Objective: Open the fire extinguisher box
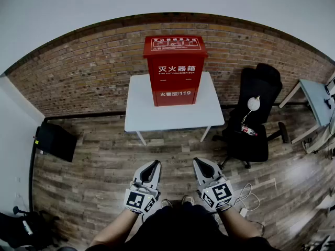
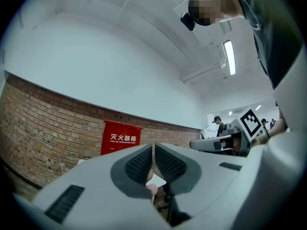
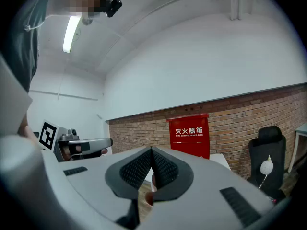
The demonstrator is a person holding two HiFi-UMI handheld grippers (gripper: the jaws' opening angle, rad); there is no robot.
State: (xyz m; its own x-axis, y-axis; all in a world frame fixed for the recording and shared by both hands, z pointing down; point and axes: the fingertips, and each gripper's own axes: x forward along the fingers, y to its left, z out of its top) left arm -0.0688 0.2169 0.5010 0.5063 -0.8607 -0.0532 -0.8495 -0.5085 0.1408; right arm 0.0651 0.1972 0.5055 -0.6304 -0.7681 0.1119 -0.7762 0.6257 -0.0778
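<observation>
A red fire extinguisher box (image 1: 175, 69) stands upright with its lid down on a white table (image 1: 157, 116) against the brick wall. It also shows far ahead in the left gripper view as the box (image 2: 121, 138), and in the right gripper view as the box (image 3: 188, 134). My left gripper (image 1: 153, 166) and right gripper (image 1: 200, 163) are held low in front of me over the wooden floor, well short of the table. Both are shut with nothing between their jaws. The left gripper (image 2: 153, 146) and the right gripper (image 3: 151, 150) point toward the box.
A black office chair (image 1: 254, 114) with a bottle and a white item on it stands right of the table. A black case (image 1: 55, 140) lies on the floor at the left. A grey desk (image 1: 319, 101) is at the far right, and a white cable (image 1: 246, 195) lies near my feet.
</observation>
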